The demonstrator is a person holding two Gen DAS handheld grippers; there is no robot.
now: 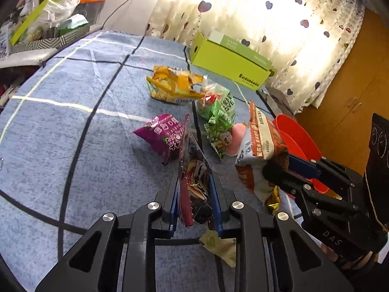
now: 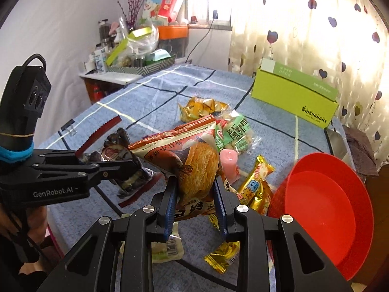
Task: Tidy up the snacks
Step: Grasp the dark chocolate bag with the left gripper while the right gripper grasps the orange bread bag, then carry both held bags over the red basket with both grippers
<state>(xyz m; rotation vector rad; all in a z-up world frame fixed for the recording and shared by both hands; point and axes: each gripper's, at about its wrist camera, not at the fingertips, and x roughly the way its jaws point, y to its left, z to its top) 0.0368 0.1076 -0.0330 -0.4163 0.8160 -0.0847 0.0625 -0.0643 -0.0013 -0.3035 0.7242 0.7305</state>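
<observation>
So we've got a packet in each hand right now. Our left gripper [image 1: 194, 194] is clamped tight on a dark packet with a red serrated edge [image 1: 195, 177], jaws nearly together, pinching the crinkly film and not the contents. Our right gripper [image 2: 195, 199] is closed on the orange and white bread packet [image 2: 194, 160], squeezing it across its lower half, with the puffy loaf part sticking up at 12 o'clock above the fingers.

Both look light and floppy. The film is probably slick, so a grip on a seam or flat margin should hold better than on the air-filled belly, which could squish or slide. The bread one is soft, so we'd go easy on it.

The red bowl [image 2: 328, 209] sits at about 3 o'clock from the right gripper, just beside the loose packets. Still lying on the blue checked cloth [image 1: 73, 133]: a purple packet [image 1: 163, 133] at 11 o'clock from the left gripper, a green one [image 1: 218, 112] at 12, a yellow one [image 1: 172, 85] beyond it, and the lime green box [image 1: 228, 65] farther back at 1 o'clock.
</observation>
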